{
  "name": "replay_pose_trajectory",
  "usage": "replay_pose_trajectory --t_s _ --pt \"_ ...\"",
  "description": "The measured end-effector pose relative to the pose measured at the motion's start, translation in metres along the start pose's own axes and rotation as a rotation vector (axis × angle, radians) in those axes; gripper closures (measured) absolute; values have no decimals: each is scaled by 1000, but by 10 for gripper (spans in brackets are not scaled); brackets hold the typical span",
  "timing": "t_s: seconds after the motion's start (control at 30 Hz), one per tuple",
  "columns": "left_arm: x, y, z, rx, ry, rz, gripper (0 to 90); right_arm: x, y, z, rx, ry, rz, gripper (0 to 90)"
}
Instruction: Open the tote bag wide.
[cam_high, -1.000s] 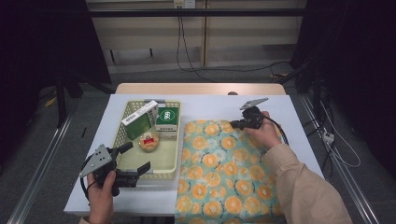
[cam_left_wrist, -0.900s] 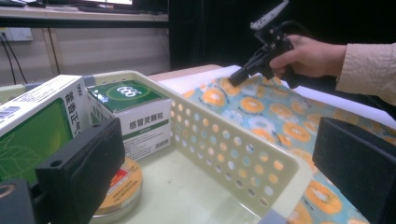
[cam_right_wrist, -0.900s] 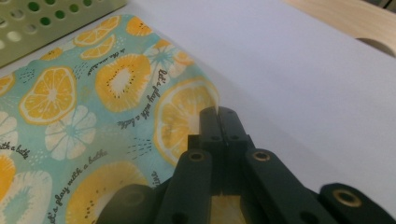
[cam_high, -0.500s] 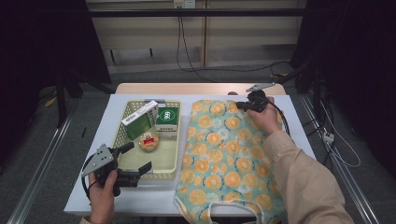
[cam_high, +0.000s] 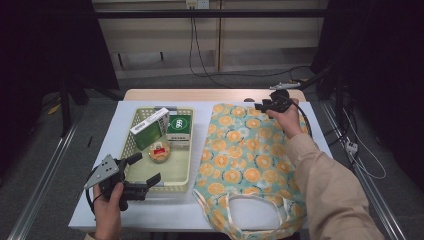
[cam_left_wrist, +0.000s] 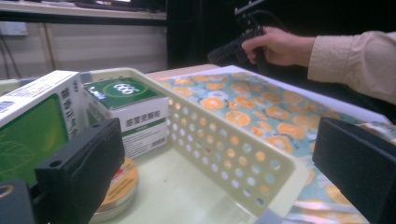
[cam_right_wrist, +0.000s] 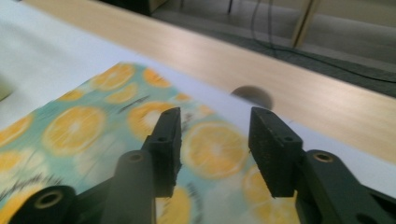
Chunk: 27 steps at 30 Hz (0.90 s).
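A mint-green bag (cam_high: 245, 165) is showing a print of orange slices with white handles, lying on a white cloth (cam_high: 165, 210) over a light wooden table (cam_high: 200, 94). The basket (cam_high: 187, 165) is looking pale yellow; inside, a green-and-white box (cam_high: 178, 127), a white box with a green face (cam_high: 149, 128) and an orange-topped tin (cam_high: 159, 151) are showing

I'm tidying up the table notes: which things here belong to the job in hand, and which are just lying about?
In the job:
- orange-print bag, spread flat
- right gripper, jaws just opened, nothing between them

Lying about:
- basket
- green box
- white-and-green box
- round tin
- left gripper, open at the basket
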<state>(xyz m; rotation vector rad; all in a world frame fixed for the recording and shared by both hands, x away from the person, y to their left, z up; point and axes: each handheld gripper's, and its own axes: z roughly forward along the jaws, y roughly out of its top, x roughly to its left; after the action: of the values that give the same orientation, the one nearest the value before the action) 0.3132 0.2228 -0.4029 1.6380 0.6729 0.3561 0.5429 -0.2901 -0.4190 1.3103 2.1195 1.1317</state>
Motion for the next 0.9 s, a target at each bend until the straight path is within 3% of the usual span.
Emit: replay_pose_trajectory --t_s 0.03,0.1,0.13,0.23,0.37,0.5,0.6,0.83,0.9 --pt "-1 0 1 1 -2 4 20 12 -7 -9 9 39 -30 509" --pt "-2 0 2 1 -8 0 20 22 -12 -17 11 84 -53 481" --pt "-2 0 2 1 -8 1 20 22 -12 -17 11 84 -53 481" --pt "-2 0 3 0 -20 6 20 40 -24 -33 38 121 -82 371" --pt "-3 1 2 -3 -17 9 20 62 -41 -58 44 168 -116 328" --pt "-2 0 1 -4 -10 9 20 82 -58 -84 40 193 -148 293" --pt "-1 -1 1 3 -2 1 20 97 -73 -100 69 178 -203 254" --pt "-3 -1 1 11 1 9 20 124 -110 -122 77 280 -198 267" --pt "-4 -1 1 15 4 12 20 132 -118 -125 80 303 -218 305"
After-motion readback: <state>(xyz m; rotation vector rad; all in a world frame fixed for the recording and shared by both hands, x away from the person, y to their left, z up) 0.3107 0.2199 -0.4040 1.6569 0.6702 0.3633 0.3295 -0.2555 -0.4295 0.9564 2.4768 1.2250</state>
